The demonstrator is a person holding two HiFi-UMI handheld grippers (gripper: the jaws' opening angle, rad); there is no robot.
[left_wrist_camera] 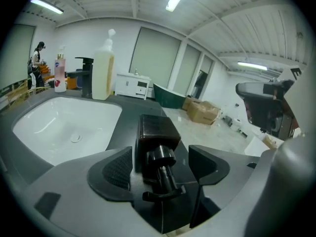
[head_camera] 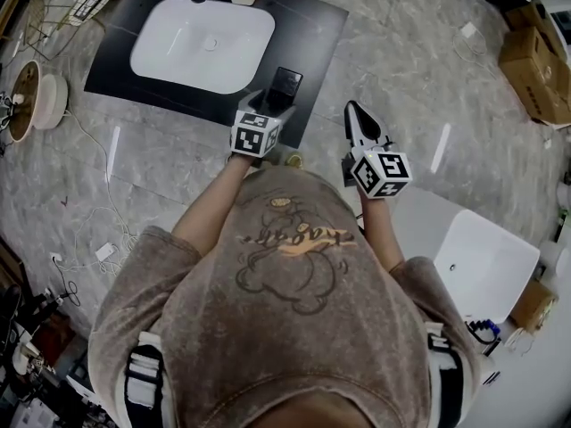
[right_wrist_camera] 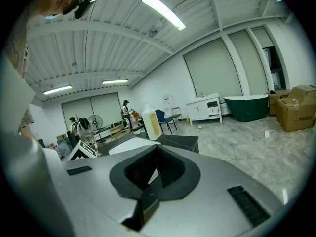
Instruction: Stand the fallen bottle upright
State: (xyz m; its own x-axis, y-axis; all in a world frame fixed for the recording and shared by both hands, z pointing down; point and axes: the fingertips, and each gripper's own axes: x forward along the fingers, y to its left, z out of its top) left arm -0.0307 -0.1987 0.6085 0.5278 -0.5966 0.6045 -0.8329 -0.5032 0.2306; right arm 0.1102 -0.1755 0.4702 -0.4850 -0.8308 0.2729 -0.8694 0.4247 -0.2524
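Bottle point(left_wrist_camera: 155, 132) lying on side near counter point(head_camera: 308, 25) front right corner, pump pointing at left gripper point(left_wrist_camera: 163, 167). Left tongs spread, straddling pump, not yet pinching; judged lining up grasp. Right gripper point(right_wrist_camera: 153, 177) tongs pressed together, empty, hanging beyond counter edge. Basin point(head_camera: 232, 61) bordering left; open room right.

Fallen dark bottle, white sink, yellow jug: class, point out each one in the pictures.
fallen dark bottle point(left_wrist_camera: 154, 132): left gripper view, on its square body.
white sink point(left_wrist_camera: 47, 127): left gripper view, on the bare basin wall.
yellow jug point(left_wrist_camera: 102, 75): left gripper view, middle of its body.
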